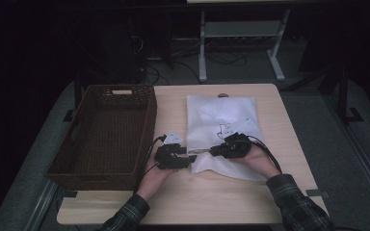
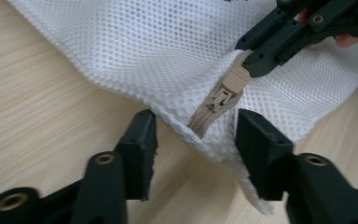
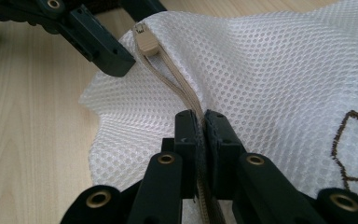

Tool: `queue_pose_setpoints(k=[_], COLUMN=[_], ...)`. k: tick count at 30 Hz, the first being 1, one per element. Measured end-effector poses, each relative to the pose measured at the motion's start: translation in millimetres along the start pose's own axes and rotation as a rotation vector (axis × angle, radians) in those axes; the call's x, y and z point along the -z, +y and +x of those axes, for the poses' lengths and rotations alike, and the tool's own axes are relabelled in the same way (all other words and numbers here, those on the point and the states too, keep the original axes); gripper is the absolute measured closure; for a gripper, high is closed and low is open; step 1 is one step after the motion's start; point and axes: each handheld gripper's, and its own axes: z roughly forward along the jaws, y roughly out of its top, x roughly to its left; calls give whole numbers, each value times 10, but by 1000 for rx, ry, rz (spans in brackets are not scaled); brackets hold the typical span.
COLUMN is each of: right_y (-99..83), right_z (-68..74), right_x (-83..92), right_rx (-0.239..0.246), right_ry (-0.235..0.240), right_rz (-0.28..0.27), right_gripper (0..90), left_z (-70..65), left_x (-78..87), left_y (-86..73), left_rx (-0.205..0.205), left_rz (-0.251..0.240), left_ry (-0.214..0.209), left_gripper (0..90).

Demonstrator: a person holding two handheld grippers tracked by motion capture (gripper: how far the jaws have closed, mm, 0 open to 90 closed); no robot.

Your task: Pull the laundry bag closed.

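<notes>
A white mesh bag (image 1: 221, 120) with a beige zipper (image 2: 223, 93) lies on the wooden table (image 1: 173, 202). My right gripper (image 3: 203, 116) is shut on the zipper's seam a short way behind the slider (image 3: 147, 43), lifting the mesh into a ridge. My left gripper (image 2: 196, 126) stands open at the bag's near left corner. The zipper's end and a fold of mesh sit between its jaws, and the pads are not clamped. In the high view the left gripper (image 1: 191, 158) and the right gripper (image 1: 213, 152) nearly meet tip to tip at that corner.
A dark brown wicker basket (image 1: 147, 130) stands on the table's left half, close beside my left hand. A brown line drawing (image 1: 226, 129) is printed on the bag. Bare wood runs along the near edge. Desk legs and cables stand beyond the far edge.
</notes>
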Motion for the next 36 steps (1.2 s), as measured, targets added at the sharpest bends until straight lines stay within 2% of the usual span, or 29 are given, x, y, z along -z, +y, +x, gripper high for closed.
queue_pose_setpoints(k=[2, 6, 7, 8, 10, 13, 15, 17, 21, 23, 25, 28, 32, 36], right_y=[2, 0, 0, 0, 0, -1, 1, 13, 86, 109, 110, 97, 99, 116], right_z=[-1, -5, -7, -8, -8, -5, 2, 21, 103, 171, 233, 298, 289, 292], right_x=[6, 13, 16, 19, 19, 7, -3, 6, 138, 186, 168, 81, -27, -68], right_rx=[1, -5, -6, -9, -10, -14, -14, -22, -31, -41, -46, -34, -53, -53], right_ry=[0, 2, 3, 3, 4, 5, 6, 4, 5, 52, 82, 90, 103, 113], right_rz=[-2, -8, -8, -9, -9, -5, 2, 0, -61, -89, -74, -46, -25, -30], right_gripper=[832, 832, 833, 832, 832, 828, 807, 747, 697, 702, 703, 716, 727, 739], left_z=[-1, 9, 15, 17, 17, 5, 6, 16, 27, 22, 15, -9, -58, -114], left_x=[-1, -3, 2, 2, -4, -12, -11, -6, -2, -3, -2, 7, 20, 26], left_y=[1, 0, 0, -1, -6, -12, -13, -16, -26, -30, -35, -37, -38, -49], left_rx=[-7, -13, -19, -22, -27, -54, -65, -61, -61, -64, -64, -81, -117, -161], left_rz=[0, 0, -2, 2, 12, 32, 42, 47, 51, 52, 56, 58, 55, 49], left_ry=[-1, -6, -12, -15, -19, -14, -5, -4, -12, -13, -13, -9, 0, 13], left_gripper=[527, 633, 633, 695, 754, 805, 819, 828, 828, 832, 832, 832, 832, 832])
